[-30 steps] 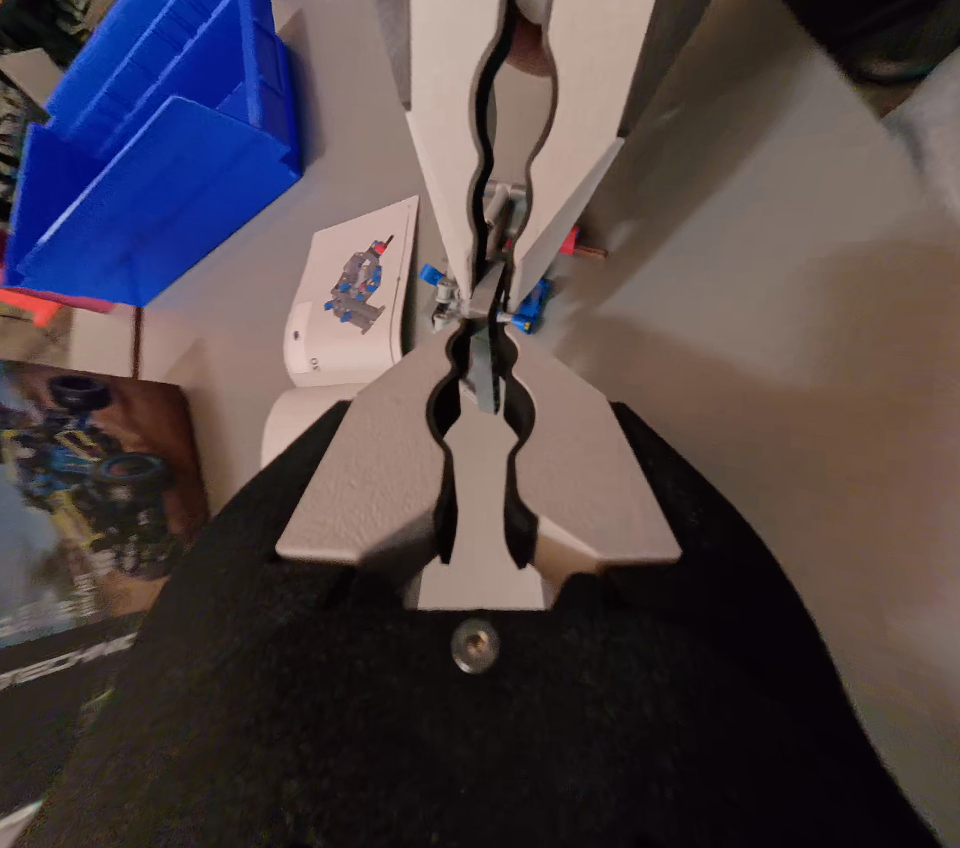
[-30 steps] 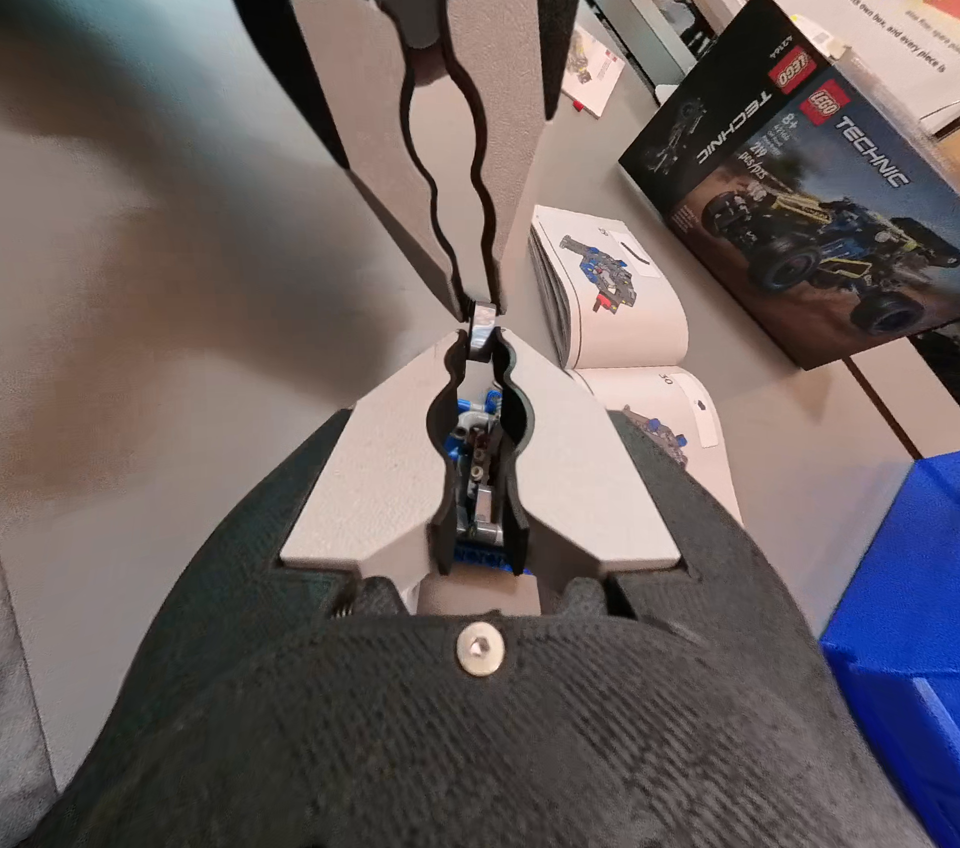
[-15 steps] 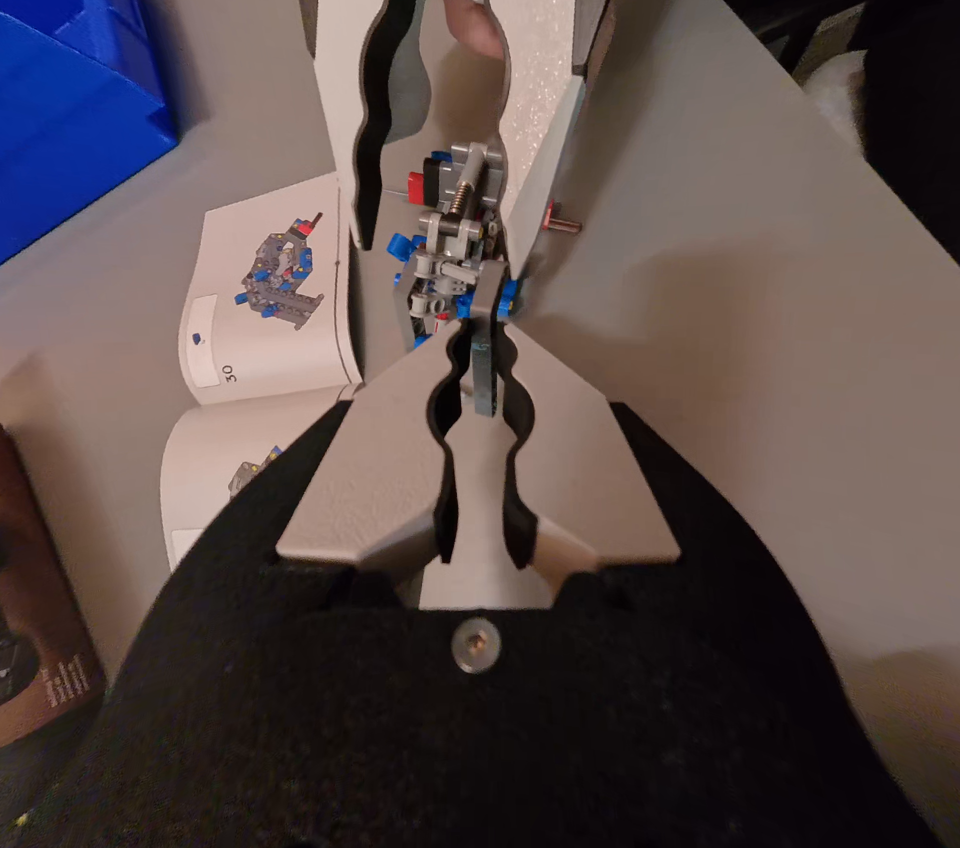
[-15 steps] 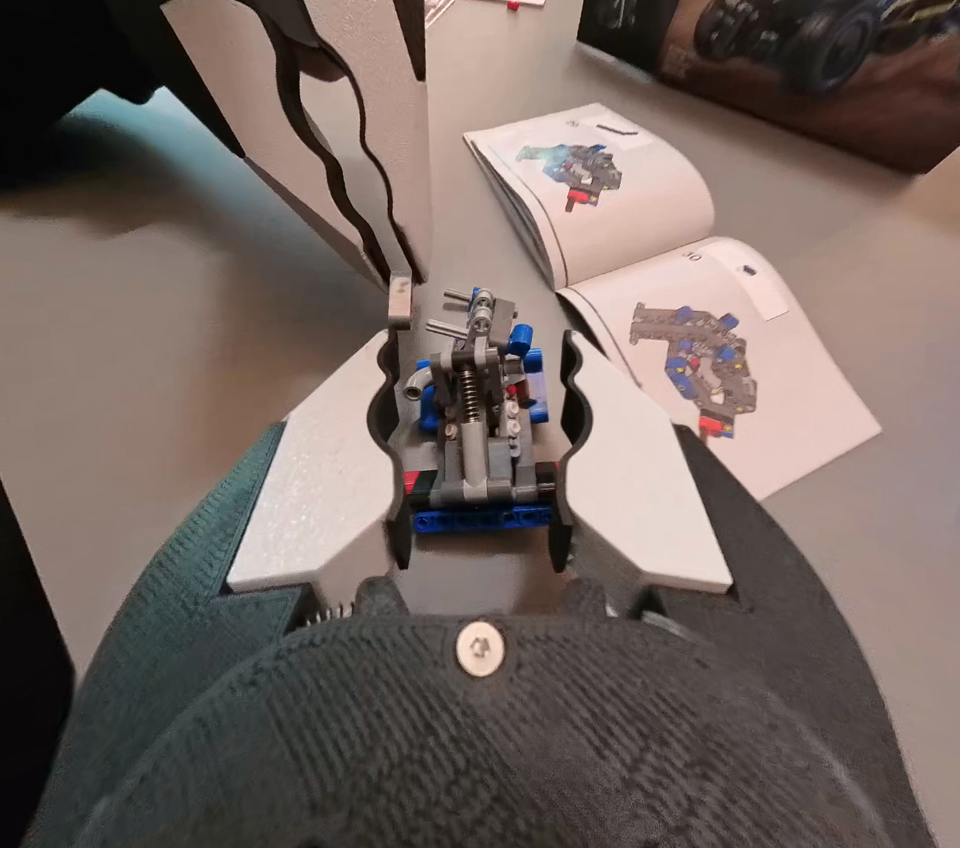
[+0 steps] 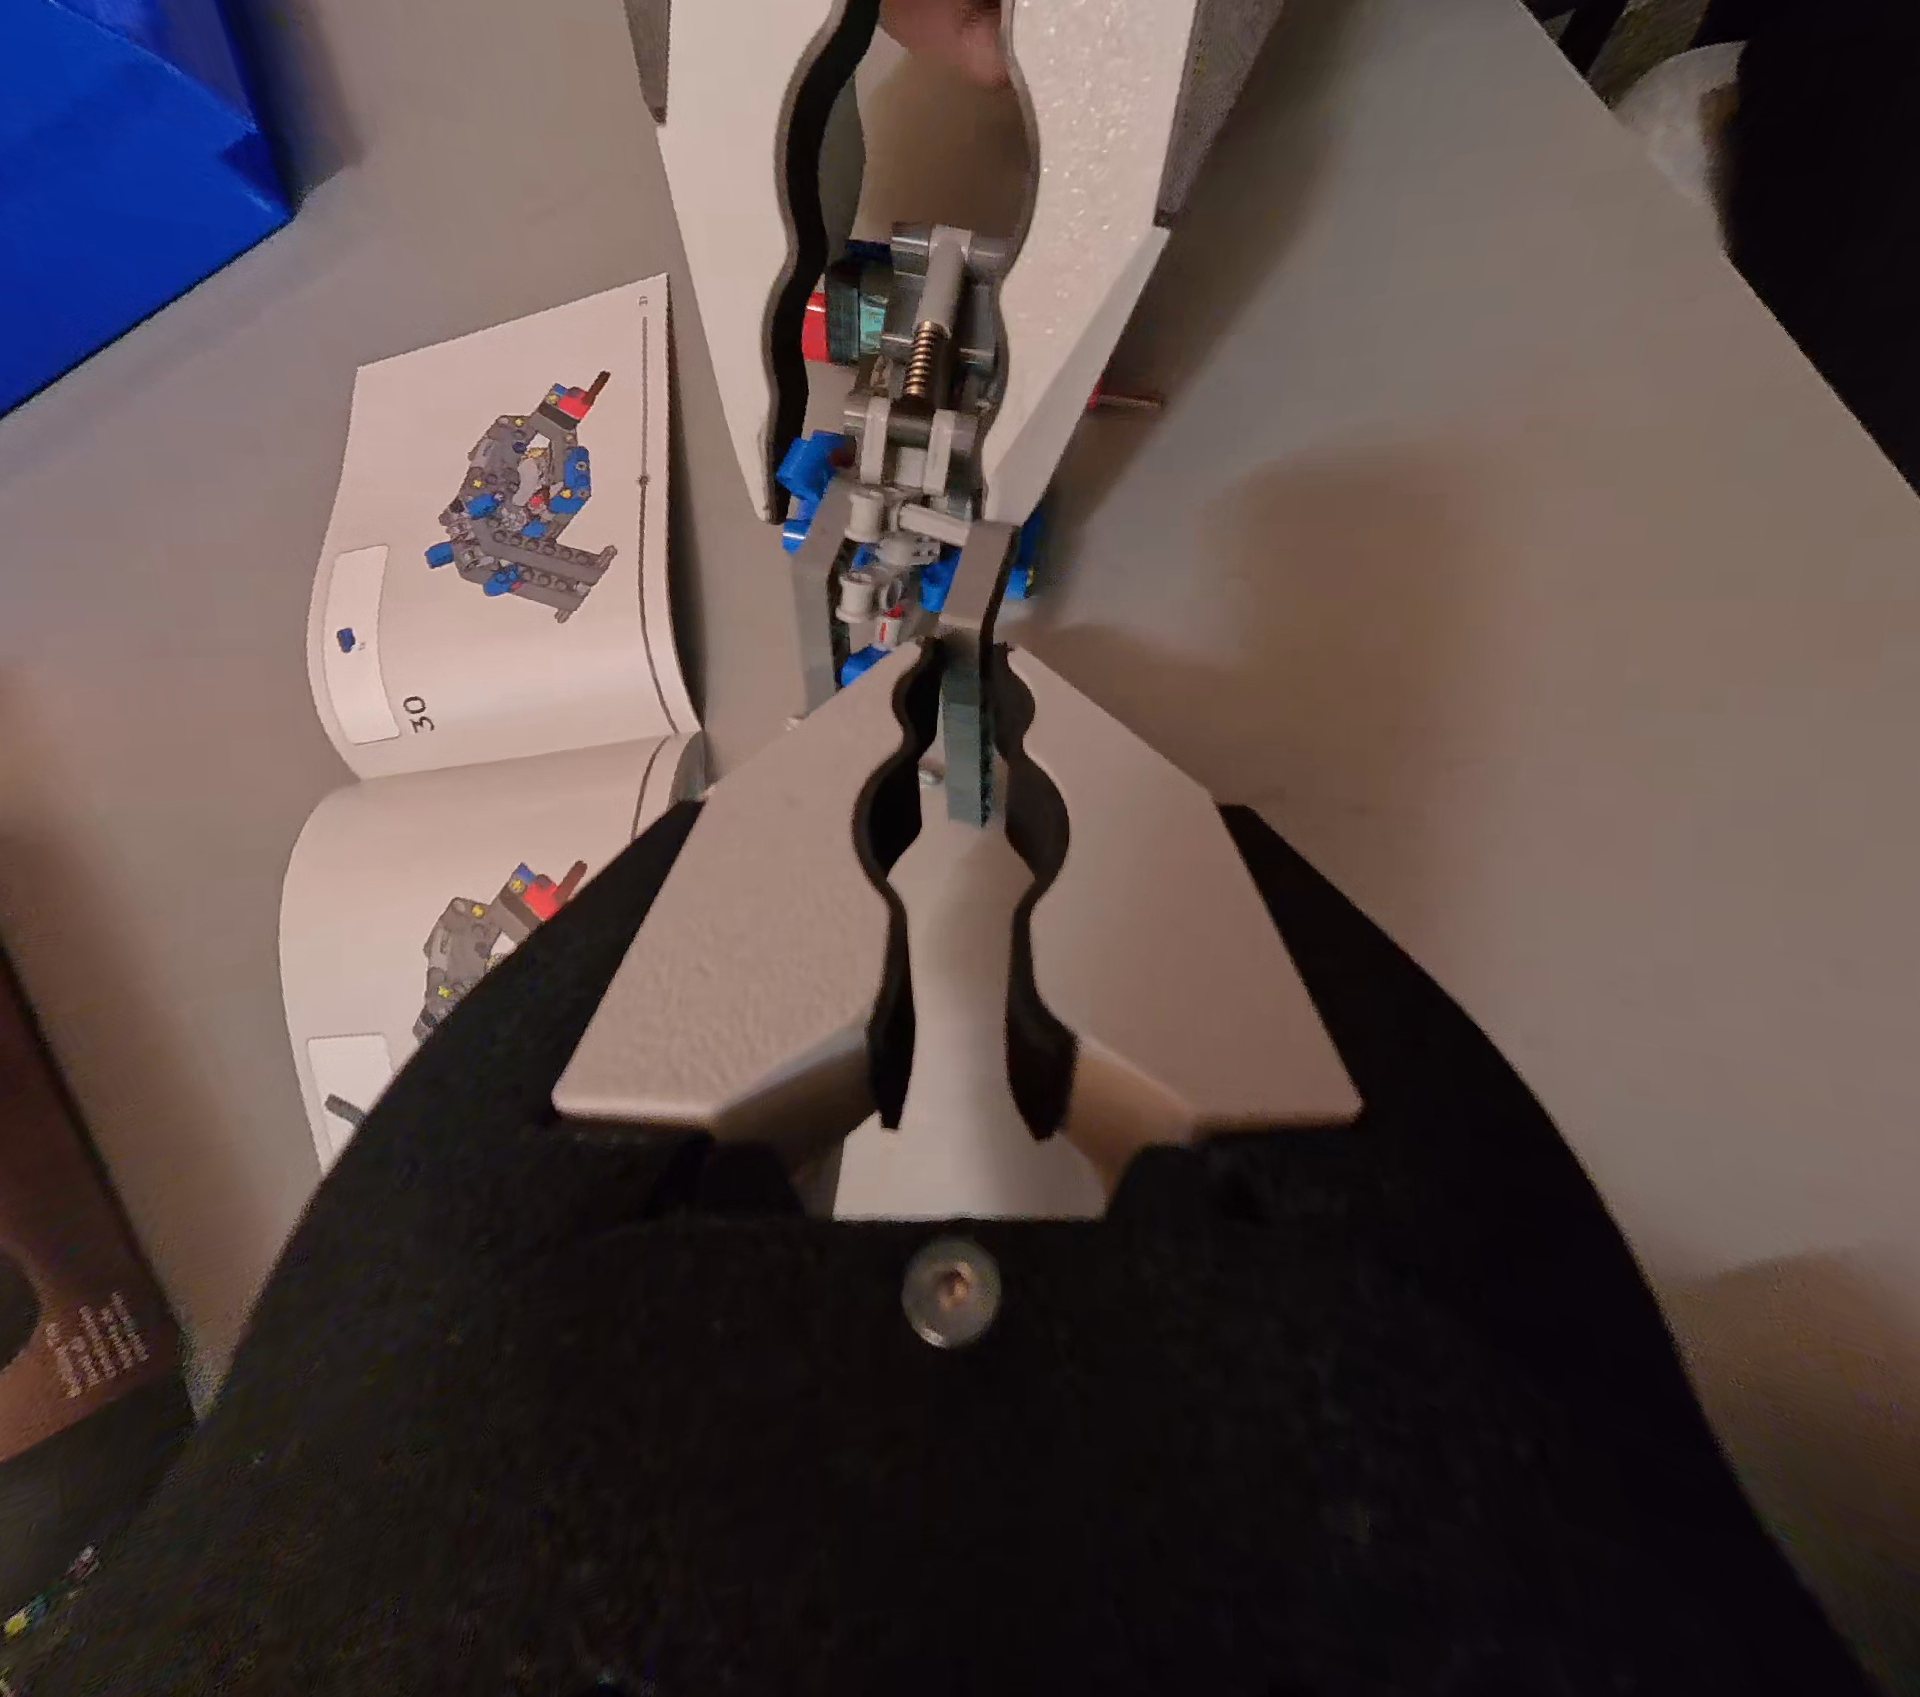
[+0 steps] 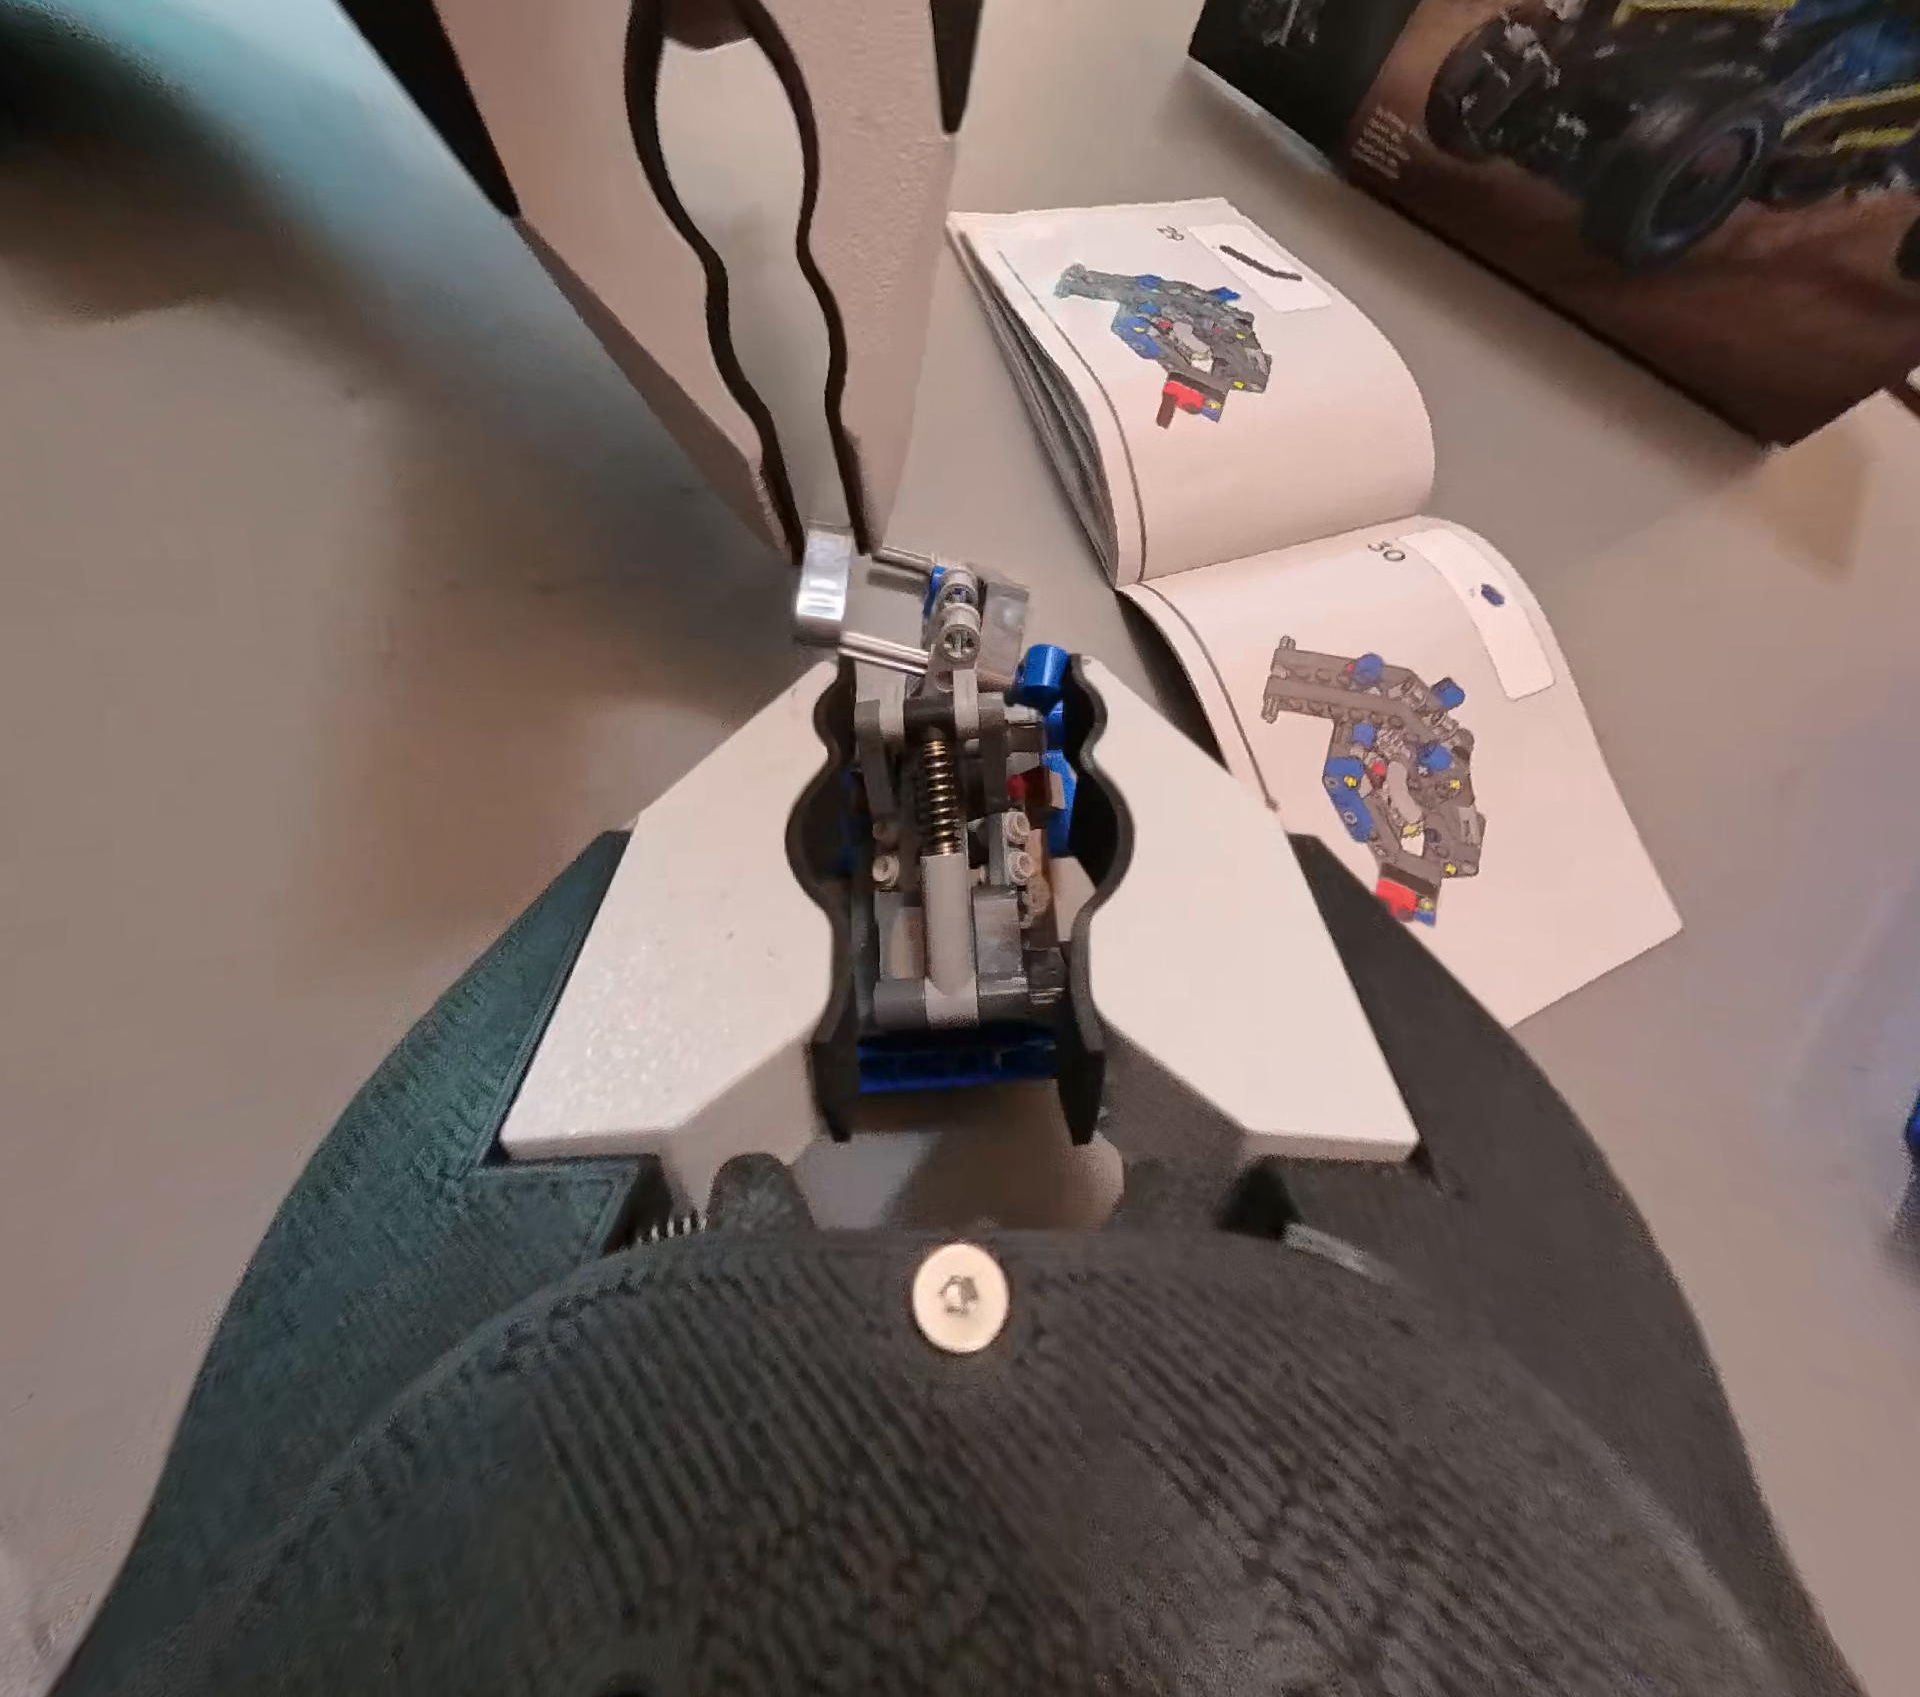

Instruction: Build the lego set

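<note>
Your left gripper (image 5: 961,660) is clamped on a grey beam (image 5: 964,743) of the brick assembly (image 6: 951,837). Your right gripper (image 6: 951,702) grips that assembly's body above the desk (image 6: 312,608), beside the open booklet (image 6: 1403,712).

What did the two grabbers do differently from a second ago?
The right gripper was nearly shut, opened wide, and has now closed around the grey and blue brick model. The left gripper kept its pinch on the thin grey beam throughout. The open instruction booklet stayed on the table.
</note>
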